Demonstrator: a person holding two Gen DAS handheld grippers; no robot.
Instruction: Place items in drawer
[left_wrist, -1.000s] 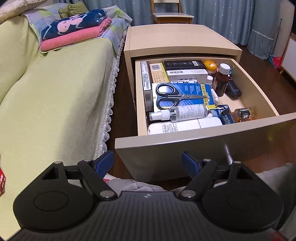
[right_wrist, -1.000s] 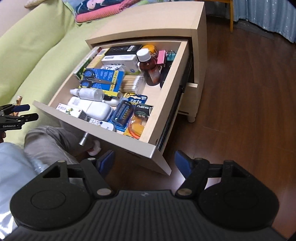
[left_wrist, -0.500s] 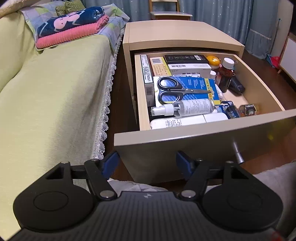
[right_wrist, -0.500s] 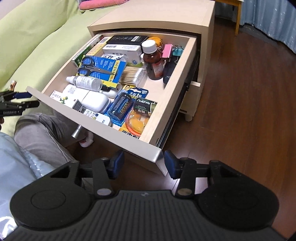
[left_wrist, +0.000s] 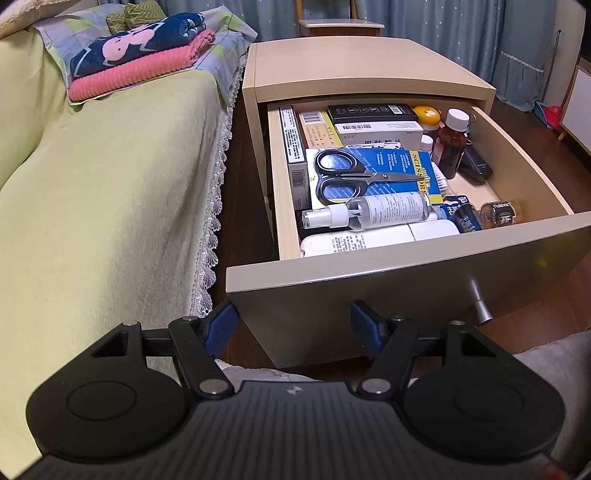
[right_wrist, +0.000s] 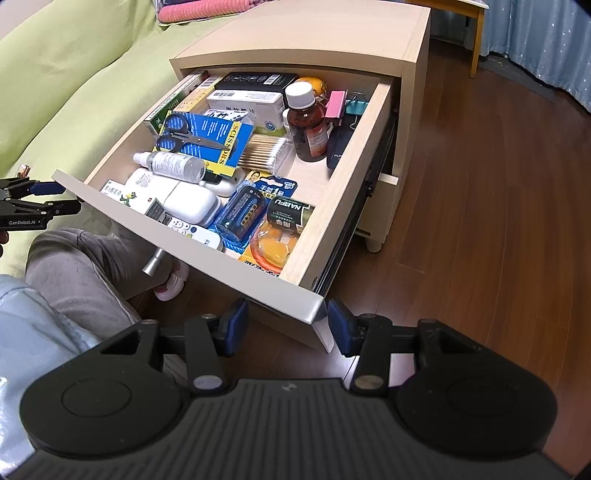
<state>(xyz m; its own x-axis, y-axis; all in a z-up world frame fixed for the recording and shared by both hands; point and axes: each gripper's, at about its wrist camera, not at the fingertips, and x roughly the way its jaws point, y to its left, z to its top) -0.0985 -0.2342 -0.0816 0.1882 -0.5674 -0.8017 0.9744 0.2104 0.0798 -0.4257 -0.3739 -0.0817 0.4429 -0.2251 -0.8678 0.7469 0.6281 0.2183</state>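
Left wrist view: your left gripper (left_wrist: 291, 326) is released and empty, the drawer (left_wrist: 406, 273) front spanning frame centre directly ahead. Right wrist view: your right gripper (right_wrist: 284, 326), also spread and empty, straddles the drawer's near corner at lower centre, so it sits nearer.

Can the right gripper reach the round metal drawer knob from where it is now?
Probably yes: the right gripper, empty with jaws open, sits at the drawer front's corner, nothing between it and the round metal knob.
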